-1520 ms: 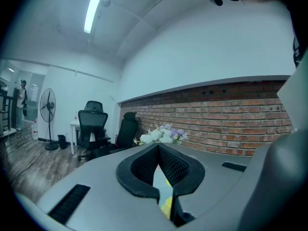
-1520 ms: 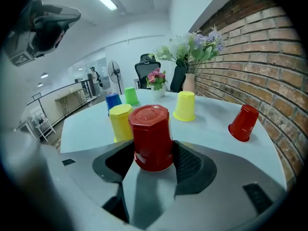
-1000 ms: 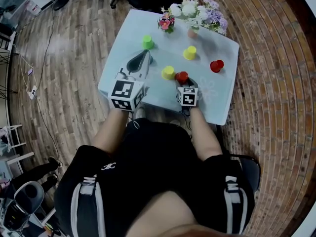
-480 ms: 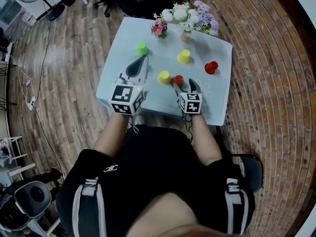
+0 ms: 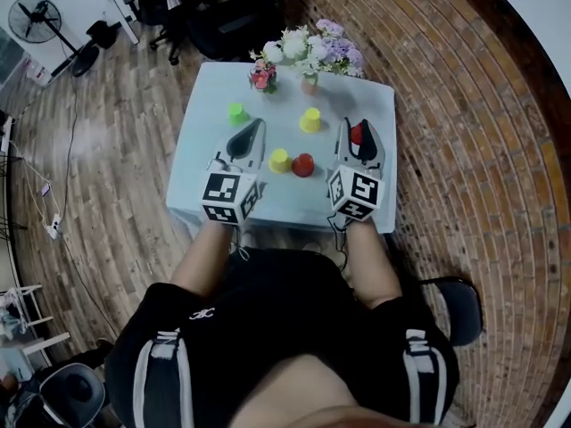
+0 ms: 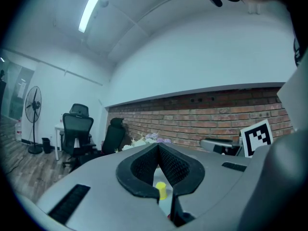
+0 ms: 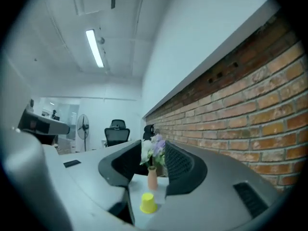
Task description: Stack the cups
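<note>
Seen from above, five cups stand apart on a pale blue counter (image 5: pixel 294 201): a green cup (image 5: pixel 236 112), a far yellow cup (image 5: pixel 310 119), a near yellow cup (image 5: pixel 279 160), a near red cup (image 5: pixel 303 164) and a far red cup (image 5: pixel 357 135). The left gripper (image 5: pixel 258 123) is clenched on nothing. The right gripper (image 5: pixel 357 127) is closing, its pads touching nothing, and the far red cup shows in its gap.

You wear black clothing (image 5: pixel 285 301), with paired white stripes (image 5: pixel 143 373) running down each side and a small white logo (image 5: pixel 201 313) on your left.
</note>
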The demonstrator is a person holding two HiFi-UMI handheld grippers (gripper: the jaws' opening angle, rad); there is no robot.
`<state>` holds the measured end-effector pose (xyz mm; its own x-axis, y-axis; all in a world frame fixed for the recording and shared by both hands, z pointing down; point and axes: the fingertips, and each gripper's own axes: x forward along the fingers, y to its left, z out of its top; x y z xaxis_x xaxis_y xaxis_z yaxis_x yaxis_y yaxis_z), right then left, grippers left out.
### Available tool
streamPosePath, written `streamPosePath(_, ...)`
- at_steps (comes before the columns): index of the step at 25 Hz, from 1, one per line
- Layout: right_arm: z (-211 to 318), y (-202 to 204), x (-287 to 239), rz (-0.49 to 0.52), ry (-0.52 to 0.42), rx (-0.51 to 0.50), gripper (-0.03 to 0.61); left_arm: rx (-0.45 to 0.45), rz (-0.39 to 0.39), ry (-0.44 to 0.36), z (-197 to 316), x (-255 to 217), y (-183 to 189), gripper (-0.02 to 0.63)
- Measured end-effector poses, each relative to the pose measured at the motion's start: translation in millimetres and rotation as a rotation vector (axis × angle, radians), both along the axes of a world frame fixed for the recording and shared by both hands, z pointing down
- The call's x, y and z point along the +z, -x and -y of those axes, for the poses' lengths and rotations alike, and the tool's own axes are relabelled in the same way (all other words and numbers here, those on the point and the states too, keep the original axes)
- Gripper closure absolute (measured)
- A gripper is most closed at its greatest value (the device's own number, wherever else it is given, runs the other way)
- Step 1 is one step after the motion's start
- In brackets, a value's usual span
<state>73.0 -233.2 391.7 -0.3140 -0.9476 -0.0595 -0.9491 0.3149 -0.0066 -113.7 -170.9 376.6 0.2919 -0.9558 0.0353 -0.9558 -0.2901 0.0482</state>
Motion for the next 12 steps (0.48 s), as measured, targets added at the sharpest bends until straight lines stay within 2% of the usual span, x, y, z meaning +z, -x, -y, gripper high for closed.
streamPosePath(3,-7,-15,-38,0.016,-0.091,0.073,0.571,0.025,-0.012,-0.012,1,-8,-9,0.612)
streamPosePath(6,-12,-15,-53,0.01,-0.139,0.077,0.58,0.037,-0.026,-0.022,3,-15,-12,0.612)
streamPosePath(12,-12,-6,-46,0.012,-0.117,0.055,0.58,0.03,-0.019,-0.039,3,-23,-13,0.612)
